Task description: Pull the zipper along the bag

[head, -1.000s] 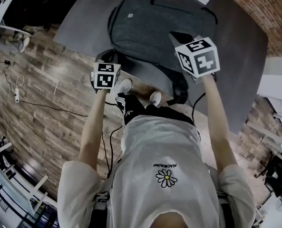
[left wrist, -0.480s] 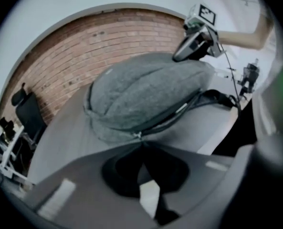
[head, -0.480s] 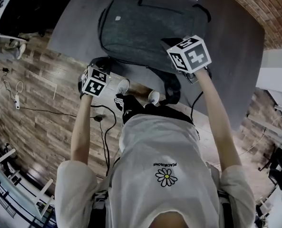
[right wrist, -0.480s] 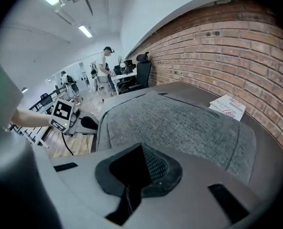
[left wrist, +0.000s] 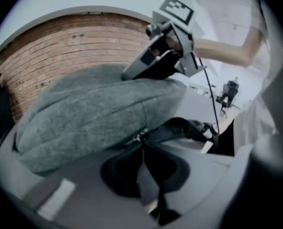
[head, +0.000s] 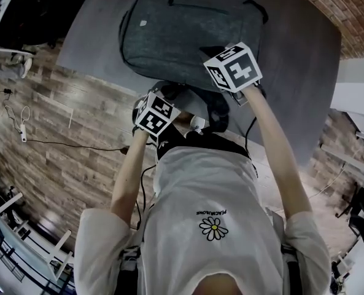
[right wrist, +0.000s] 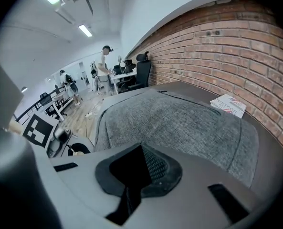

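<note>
A grey backpack point(head: 188, 35) lies flat on the dark table point(head: 292, 72). My left gripper point(head: 171, 91) is at the bag's near edge. In the left gripper view its tips point(left wrist: 141, 143) sit right at a small metal zipper pull point(left wrist: 138, 138) on the bag's seam point(left wrist: 93, 113). Its jaws have just been opening and stand a narrow crack apart, and I see nothing clearly pinched between them. My right gripper point(head: 212, 50) rests on the bag's near right part. Its tips point(right wrist: 141, 147) come together against the grey fabric point(right wrist: 179, 123), and a pinch of cloth cannot be made out.
Black shoulder straps point(head: 221, 112) hang over the table's near edge. A booklet point(right wrist: 228, 105) lies at the far side by the brick wall point(right wrist: 236, 46). Wooden floor with cables lies to the left point(head: 59, 121). People stand at desks far off point(right wrist: 103, 66).
My left gripper has swung right from beyond the table's near left edge to the bag's near edge and has turned. The right gripper has stayed on the bag.
</note>
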### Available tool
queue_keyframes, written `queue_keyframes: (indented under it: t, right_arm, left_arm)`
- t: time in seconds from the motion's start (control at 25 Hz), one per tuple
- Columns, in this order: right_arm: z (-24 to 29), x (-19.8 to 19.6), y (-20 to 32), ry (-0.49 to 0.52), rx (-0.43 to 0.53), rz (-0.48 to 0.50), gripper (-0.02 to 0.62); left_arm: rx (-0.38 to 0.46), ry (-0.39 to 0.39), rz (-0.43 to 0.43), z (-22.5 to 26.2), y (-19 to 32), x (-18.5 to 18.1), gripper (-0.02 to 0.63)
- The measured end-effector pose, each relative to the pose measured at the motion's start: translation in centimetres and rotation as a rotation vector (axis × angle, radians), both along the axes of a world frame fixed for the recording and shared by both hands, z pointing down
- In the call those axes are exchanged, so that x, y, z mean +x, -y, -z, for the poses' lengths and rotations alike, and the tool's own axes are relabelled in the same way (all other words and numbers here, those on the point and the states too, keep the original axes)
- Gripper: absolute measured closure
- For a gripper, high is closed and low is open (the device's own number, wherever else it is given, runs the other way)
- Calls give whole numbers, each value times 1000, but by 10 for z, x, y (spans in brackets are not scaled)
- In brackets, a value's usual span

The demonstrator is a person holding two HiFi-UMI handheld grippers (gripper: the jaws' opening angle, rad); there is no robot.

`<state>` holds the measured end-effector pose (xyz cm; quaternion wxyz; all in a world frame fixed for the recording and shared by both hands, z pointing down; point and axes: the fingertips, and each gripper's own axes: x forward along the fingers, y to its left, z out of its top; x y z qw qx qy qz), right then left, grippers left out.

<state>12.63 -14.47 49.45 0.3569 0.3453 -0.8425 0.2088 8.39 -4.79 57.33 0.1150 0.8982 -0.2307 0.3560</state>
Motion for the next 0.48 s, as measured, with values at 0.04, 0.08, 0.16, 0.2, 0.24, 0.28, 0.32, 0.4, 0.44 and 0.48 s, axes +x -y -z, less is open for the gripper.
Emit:
queue_keyframes:
  t: [0.04, 0.08, 0.16, 0.2, 0.24, 0.28, 0.32, 0.4, 0.44, 0.48]
  right_arm:
    - [0, 0, 0, -1, 3, 0, 595]
    - [0, 1, 0, -2, 6, 0, 595]
    - [0, 0, 1, -2, 9, 2, 595]
    - [0, 0, 1, 0, 10, 3, 595]
    - [0, 0, 1, 2, 10, 3, 595]
    - [0, 0, 1, 3, 9, 4, 595]
    - [0, 0, 0, 4, 9, 3, 595]
    - [1, 0, 0, 5, 10, 4, 595]
    - [1, 0, 1, 5, 12, 4, 595]
    - [2, -1, 1, 5, 16, 5, 594]
  left_arm:
    - [-8, -10, 7, 0, 0, 0, 584]
    - [-10, -14, 2, 0, 0, 0, 584]
    - [-4, 4, -17, 0, 0, 0, 584]
    - [-2, 16, -20, -1, 1, -1, 584]
    - [-2, 22, -16, -1, 1, -2, 584]
    - [-4, 20, -9, -2, 1, -2, 584]
    - [-5, 12, -2, -1, 1, -2, 586]
    - [-1, -1, 6, 0, 2, -2, 586]
    - [2, 1, 7, 0, 2, -2, 586]
    - [7, 3, 8, 0, 3, -2, 586]
